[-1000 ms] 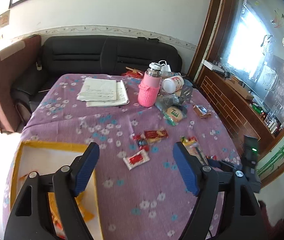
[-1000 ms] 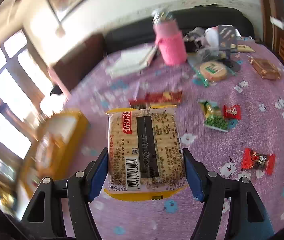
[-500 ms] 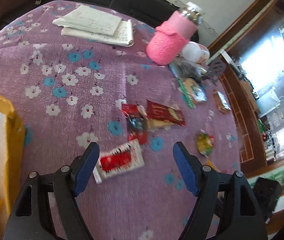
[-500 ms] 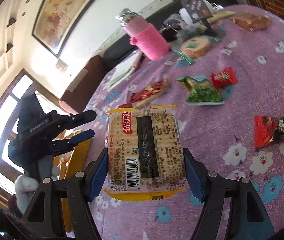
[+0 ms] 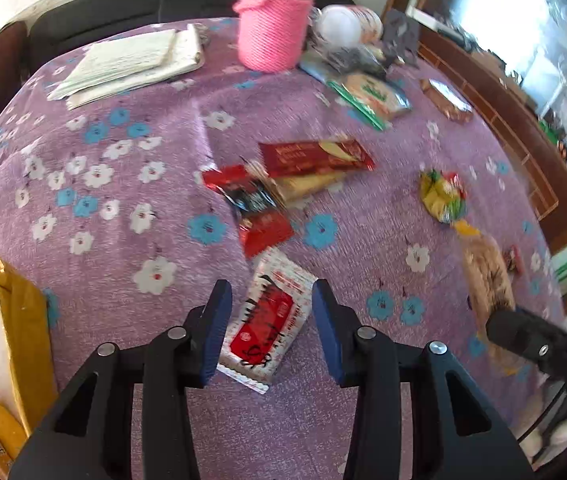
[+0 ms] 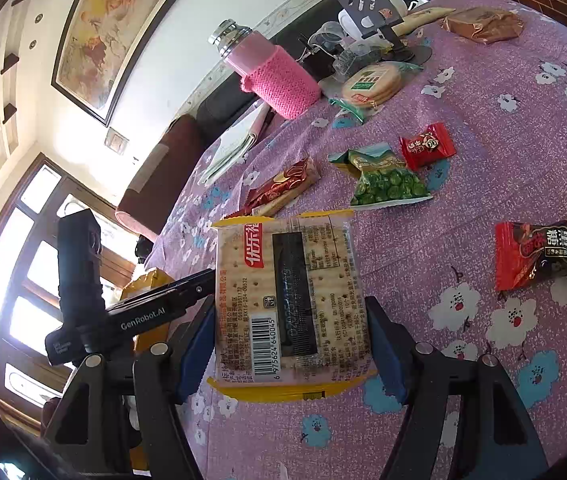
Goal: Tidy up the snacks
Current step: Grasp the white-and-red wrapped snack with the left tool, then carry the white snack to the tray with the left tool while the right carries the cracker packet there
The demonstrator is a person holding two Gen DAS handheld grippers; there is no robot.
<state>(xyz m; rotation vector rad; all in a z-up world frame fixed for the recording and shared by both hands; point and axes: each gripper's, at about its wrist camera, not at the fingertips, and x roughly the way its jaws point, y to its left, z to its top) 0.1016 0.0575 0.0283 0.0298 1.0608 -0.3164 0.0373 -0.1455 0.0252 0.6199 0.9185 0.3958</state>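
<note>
My left gripper (image 5: 269, 300) is open and low over the purple flowered tablecloth, its blue fingers on either side of a white and red snack packet (image 5: 269, 320) without closing on it. My right gripper (image 6: 289, 344) is shut on a yellow-edged cracker packet (image 6: 289, 300), held above the cloth. A yellow box (image 5: 7, 320) sits at the left edge; it also shows behind the left gripper in the right wrist view (image 6: 145, 282). Loose snacks lie around: red packets (image 5: 259, 208), a long red bar (image 5: 315, 156), a green pea bag (image 6: 383, 180), red candies (image 6: 547, 254).
A pink-sleeved flask (image 5: 273, 28), papers (image 5: 131, 60), a round cracker pack (image 5: 371, 92) and a brown packet (image 5: 447, 100) stand at the far side. A black sofa lies behind the table. The table edge drops off on the right.
My left gripper has dropped closer to the cloth and now straddles the white and red packet, jaws narrower. My right gripper still holds the cracker packet and has moved near the left gripper.
</note>
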